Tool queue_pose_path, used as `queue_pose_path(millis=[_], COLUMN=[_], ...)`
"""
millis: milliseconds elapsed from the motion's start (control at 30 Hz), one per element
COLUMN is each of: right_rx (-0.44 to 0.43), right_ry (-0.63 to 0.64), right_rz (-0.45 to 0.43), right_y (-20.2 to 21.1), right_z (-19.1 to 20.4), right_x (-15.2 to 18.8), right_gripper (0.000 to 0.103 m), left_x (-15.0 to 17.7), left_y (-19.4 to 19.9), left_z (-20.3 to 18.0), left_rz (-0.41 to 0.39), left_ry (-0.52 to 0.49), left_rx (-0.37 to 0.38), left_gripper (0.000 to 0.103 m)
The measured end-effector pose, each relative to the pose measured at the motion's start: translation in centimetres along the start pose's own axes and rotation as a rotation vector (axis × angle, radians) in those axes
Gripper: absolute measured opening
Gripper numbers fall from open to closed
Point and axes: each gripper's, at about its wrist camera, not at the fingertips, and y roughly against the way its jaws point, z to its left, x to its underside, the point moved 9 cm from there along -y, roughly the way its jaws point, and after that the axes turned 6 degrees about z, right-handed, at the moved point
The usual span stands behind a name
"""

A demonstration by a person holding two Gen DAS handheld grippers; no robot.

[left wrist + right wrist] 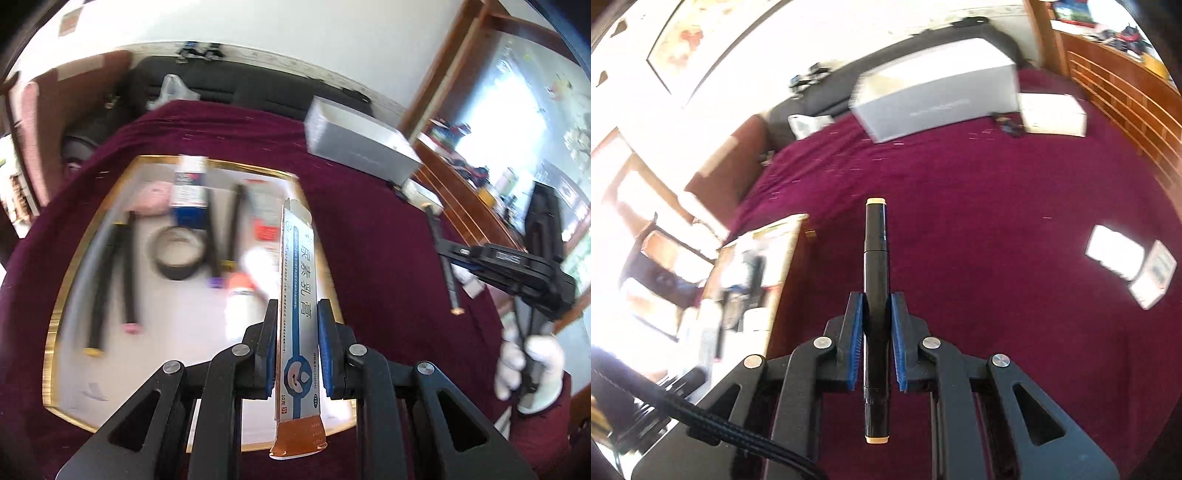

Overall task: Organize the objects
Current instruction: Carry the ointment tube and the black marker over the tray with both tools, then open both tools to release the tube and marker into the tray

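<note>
My left gripper [298,310] is shut on a long silver-and-blue ointment box [298,295] with an orange end, held above the near right part of a gold-rimmed white tray [59,295]. The tray holds several black markers [127,273], a roll of black tape [177,253], a blue-and-white box [190,188], a pink item and tubes. My right gripper [875,301] is shut on a black marker [875,258] with cream caps, held over the maroon cloth to the right of the tray [790,236]. The right gripper with its marker also shows in the left wrist view [448,258].
A maroon cloth [979,221] covers the table. A grey-white carton [938,99] and a smaller white box [1052,114] sit at the far side. Two small white packets [1115,251] lie at the right. A wooden rail [1126,96] runs along the right edge.
</note>
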Motion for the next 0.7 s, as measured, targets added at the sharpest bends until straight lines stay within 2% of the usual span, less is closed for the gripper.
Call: queue_pose_path(millis=[133,333,433,700], right_rx=[-0.091,-0.182,-0.226,-0.276], right_ry=[0.037,0.062,0.054,0.09], right_rz=[0.021,0.079,0.12,0.219], right_y=[-0.5,-2.7,-4.2,-7.5], right_z=[4.2,8.6,10.0,13.7], right_x=[0.6,2.4,3.4,6.6], right_gripper=[0.013,0.013,0.013,0.013], left_x=[0.1,0.9,1.3,2.4], left_y=[0.5,0.0,-0.6,-2.6], left_z=[4.0,7.4,8.1,8.1], left_rz=[-0.009,0.007,0.021,0.071], left_ry=[0.066,0.116,0.126,0.12], left_rx=[-0.044,-0.08,-0.085,-0.077], left_gripper=[0.016,0.016,0.016,0.016])
